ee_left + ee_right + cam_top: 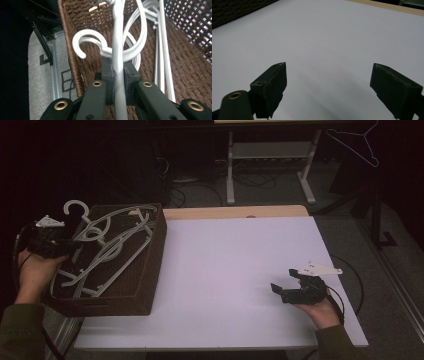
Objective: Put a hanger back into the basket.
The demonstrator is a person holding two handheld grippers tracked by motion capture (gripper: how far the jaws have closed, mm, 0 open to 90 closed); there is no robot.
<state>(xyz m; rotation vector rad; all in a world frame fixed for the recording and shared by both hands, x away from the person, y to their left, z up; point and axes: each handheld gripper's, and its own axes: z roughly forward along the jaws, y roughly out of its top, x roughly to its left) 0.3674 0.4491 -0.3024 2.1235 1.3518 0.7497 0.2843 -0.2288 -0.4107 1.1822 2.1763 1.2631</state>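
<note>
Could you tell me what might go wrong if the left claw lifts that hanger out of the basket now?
1. The left claw is shut on a white hanger whose bar threads among the other hangers piled in the wicker basket; hooks could snag and drag several out.
2. The basket sits at the table's left edge, so a snagged pull might tip it off.
3. The right claw rests open and apart, unable to steady anything.

bare white table [235,270] lies open; tangled hangers [112,245] crowd the brown basket [155,255].

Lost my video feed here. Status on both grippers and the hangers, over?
Left gripper shut on a white hanger in the wicker basket. Right gripper open, empty, over bare white table. Nothing in the way.
</note>
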